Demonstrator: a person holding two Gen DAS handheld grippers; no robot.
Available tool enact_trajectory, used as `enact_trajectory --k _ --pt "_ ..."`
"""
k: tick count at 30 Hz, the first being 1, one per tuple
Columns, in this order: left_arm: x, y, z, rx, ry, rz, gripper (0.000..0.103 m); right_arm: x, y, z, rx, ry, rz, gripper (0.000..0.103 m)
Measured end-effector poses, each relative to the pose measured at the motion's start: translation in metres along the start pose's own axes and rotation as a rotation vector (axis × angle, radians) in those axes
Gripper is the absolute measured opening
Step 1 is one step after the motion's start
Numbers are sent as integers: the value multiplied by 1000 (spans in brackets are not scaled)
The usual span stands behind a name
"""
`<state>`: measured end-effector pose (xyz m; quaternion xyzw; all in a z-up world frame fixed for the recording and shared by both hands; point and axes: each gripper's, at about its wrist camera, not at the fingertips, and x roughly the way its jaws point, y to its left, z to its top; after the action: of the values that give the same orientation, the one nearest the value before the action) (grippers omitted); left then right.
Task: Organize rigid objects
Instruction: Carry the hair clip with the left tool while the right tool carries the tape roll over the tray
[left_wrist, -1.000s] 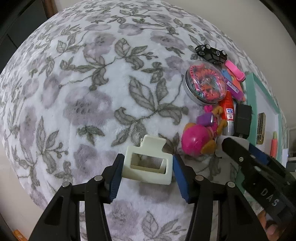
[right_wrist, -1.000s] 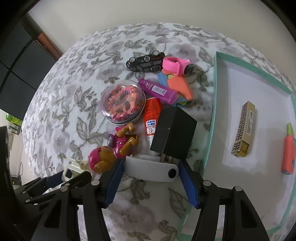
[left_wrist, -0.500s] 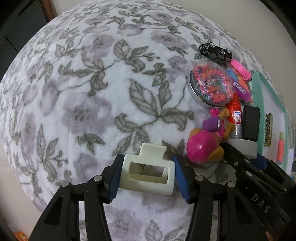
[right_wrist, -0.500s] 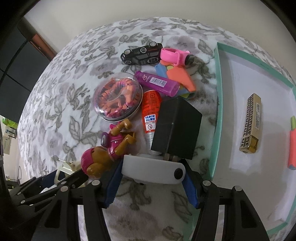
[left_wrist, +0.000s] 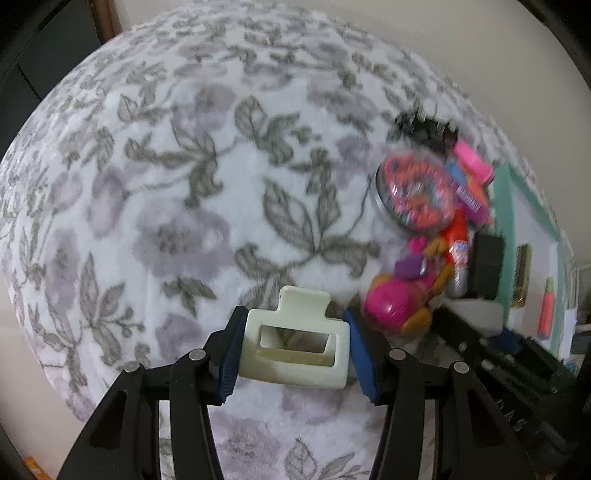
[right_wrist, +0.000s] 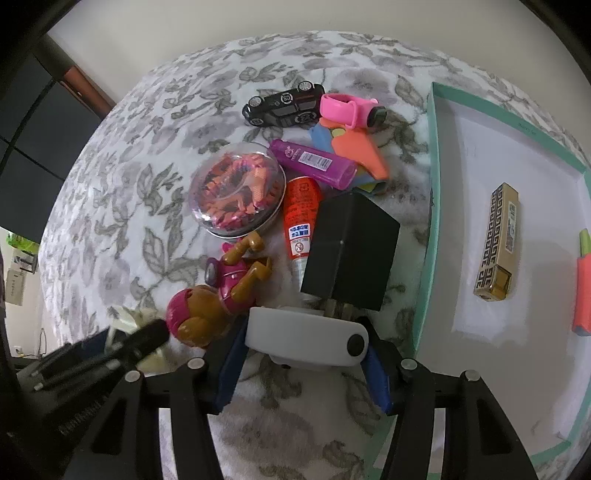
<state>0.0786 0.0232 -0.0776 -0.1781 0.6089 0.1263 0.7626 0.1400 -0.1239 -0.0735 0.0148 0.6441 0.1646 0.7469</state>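
The left gripper clamped a cream hair clip over the floral blanket. The right gripper, its jaws just closing, pinched a white oval device; beyond lay the teal tray.

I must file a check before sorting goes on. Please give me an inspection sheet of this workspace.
Surface: floral blanket.
Job's things: cream hair clip; white device; teal tray holding a gold box.
Clutter: toy car, pup figure, black cube, candy dome, tubes.
Grippers: left gripper shut on the hair clip; right gripper, jaws just closing, shut on the white device.
Cables: nothing seen.
Surroundings: pale wall, dark furniture.
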Motion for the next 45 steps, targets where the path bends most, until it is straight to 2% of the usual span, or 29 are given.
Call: enact_trajectory --k 6,9,13,21,28,33,36,40,45 --pt "-35 -8 5 7 -105 -51 54 -19 -6 5 14 -10 26 60" --pt "-56 -14 12 4 -152 -83 54 -40 -12 10 24 -51 60 60" --pt "-84 -36 20 35 -220 -113 54 -76 -28 16 65 -147 73 60" --pt "-109 -107 28 168 -258 -185 54 -141 -81 18 168 -318 -55 60" --pt "-90 -173 17 272 -215 -242 54 -164 -139 13 288 -365 -120 60" --pt "-65 -201 3 341 -171 -265 54 -169 -180 -1 362 -362 -172 60" --pt "-45 -210 -6 360 -122 -249 54 -163 -196 -7 384 -337 -203 60" --pt "-22 -219 -18 393 -57 -234 54 -141 -211 -12 412 -261 -217 60" --pt "-1 -226 -33 431 11 -205 54 -113 -209 -14 382 -165 -235 60"
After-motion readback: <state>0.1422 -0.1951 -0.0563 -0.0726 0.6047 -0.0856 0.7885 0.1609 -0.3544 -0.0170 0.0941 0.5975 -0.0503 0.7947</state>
